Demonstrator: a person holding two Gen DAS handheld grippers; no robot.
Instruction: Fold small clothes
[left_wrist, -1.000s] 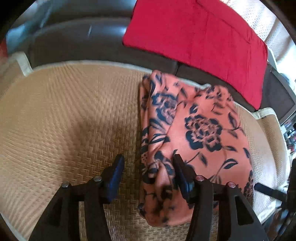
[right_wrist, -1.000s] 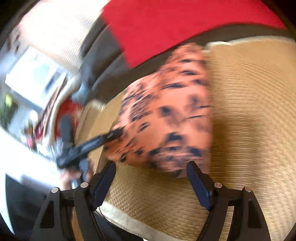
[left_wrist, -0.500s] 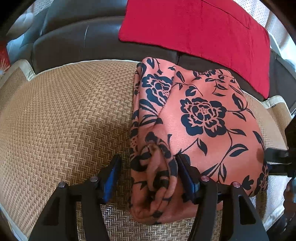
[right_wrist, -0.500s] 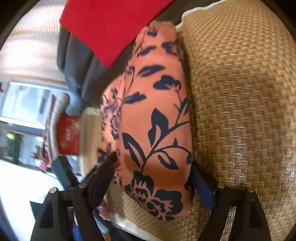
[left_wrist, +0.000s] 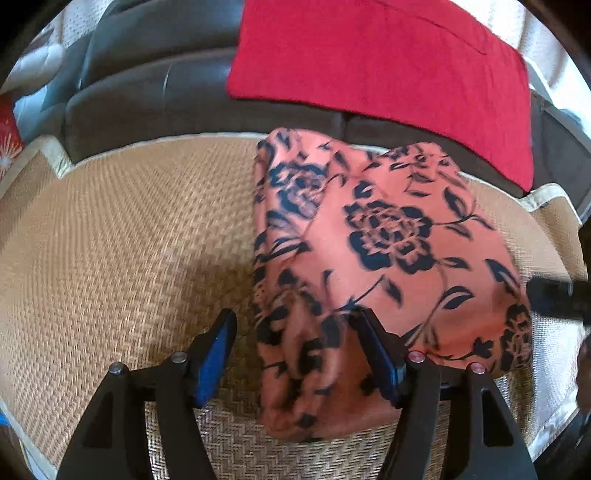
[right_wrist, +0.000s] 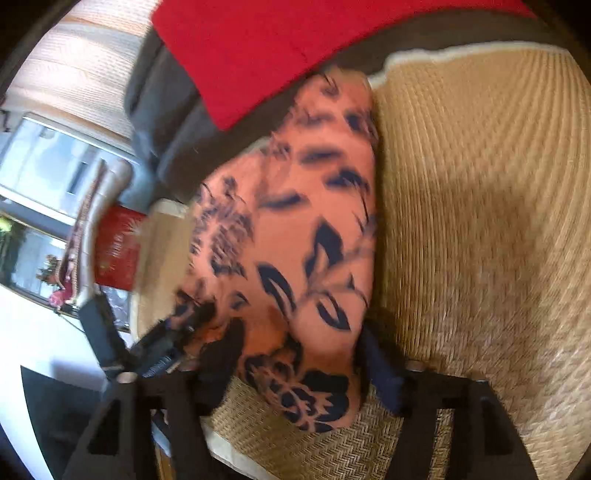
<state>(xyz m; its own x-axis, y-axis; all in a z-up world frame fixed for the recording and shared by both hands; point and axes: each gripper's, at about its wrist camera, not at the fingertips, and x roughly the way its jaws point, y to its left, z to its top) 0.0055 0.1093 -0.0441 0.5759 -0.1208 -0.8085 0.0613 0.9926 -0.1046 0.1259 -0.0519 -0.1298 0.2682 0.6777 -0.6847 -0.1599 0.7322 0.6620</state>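
A folded orange garment with dark blue flowers (left_wrist: 388, 258) lies on a woven straw mat (left_wrist: 122, 251); it also shows in the right wrist view (right_wrist: 295, 240). My left gripper (left_wrist: 299, 350) is open, its fingers astride the garment's near left corner, the right finger (left_wrist: 376, 350) resting on the cloth. My right gripper (right_wrist: 295, 369) is open, its fingers on either side of the garment's near end. The left gripper shows in the right wrist view (right_wrist: 155, 350) at the garment's far edge. The view is blurred.
A red cushion (left_wrist: 388, 62) leans on the dark leather sofa back (left_wrist: 147, 96) behind the garment. The mat's pale border (left_wrist: 55, 155) runs at the edges. A red box (right_wrist: 118, 247) and a window (right_wrist: 48, 177) lie beyond the sofa's end.
Both grippers have stayed open around the garment's near ends. The right wrist view has swung and shifted slightly; the garment lies much as before.
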